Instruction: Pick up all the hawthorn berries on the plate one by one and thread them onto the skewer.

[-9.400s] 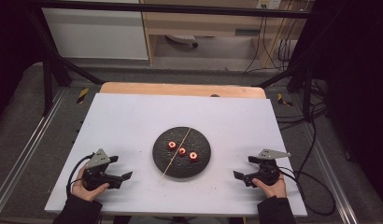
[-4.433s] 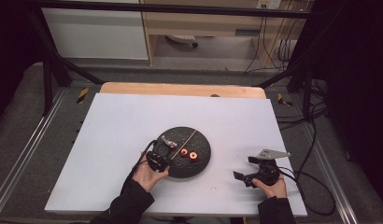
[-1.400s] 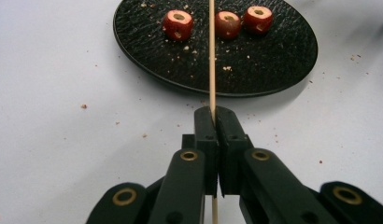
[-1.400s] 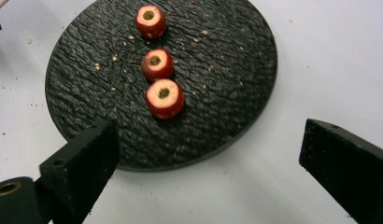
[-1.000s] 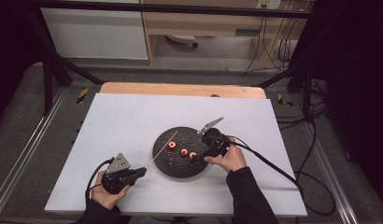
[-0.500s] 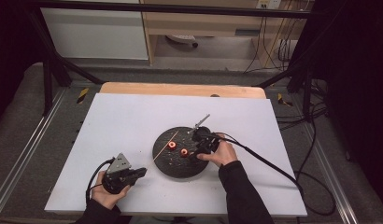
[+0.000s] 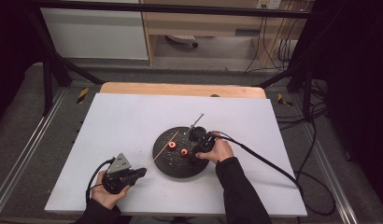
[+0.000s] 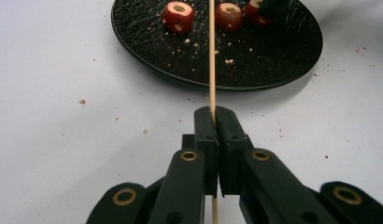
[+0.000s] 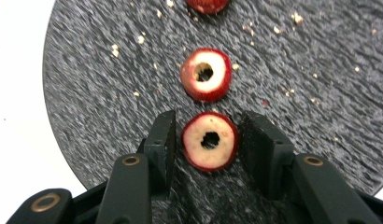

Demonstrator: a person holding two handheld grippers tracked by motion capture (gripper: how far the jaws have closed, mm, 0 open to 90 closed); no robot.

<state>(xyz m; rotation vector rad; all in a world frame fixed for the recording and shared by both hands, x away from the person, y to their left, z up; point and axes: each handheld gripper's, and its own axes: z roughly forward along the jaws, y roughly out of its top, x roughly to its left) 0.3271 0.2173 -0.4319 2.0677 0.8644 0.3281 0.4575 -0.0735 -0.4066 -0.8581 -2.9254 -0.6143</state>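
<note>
A black round plate [image 7: 180, 169] holds three red cored fruit pieces in a row. My right gripper [image 7: 195, 155] reaches onto the plate from the right. Its jaws have just been closing around the nearest fruit piece [image 9: 209, 140], with thin gaps still showing beside the pads. The second piece [image 9: 206, 74] and third piece [image 9: 207, 3] lie beyond it. Near the table's front left, my left gripper [image 8: 213, 116] is shut on a thin wooden skewer [image 8: 211, 56]. The skewer points over the plate rim [image 8: 273, 60] between two pieces.
The plate sits mid-table on a white board [image 7: 133, 116], with crumbs scattered on and around it. The right gripper's cable [image 7: 273, 163] trails off to the right. A wooden table edge [image 7: 180, 88] lies at the back.
My right gripper has slid left and down across the plate onto the end fruit piece, and its jaws have narrowed around it. The left hand and skewer have stayed put.
</note>
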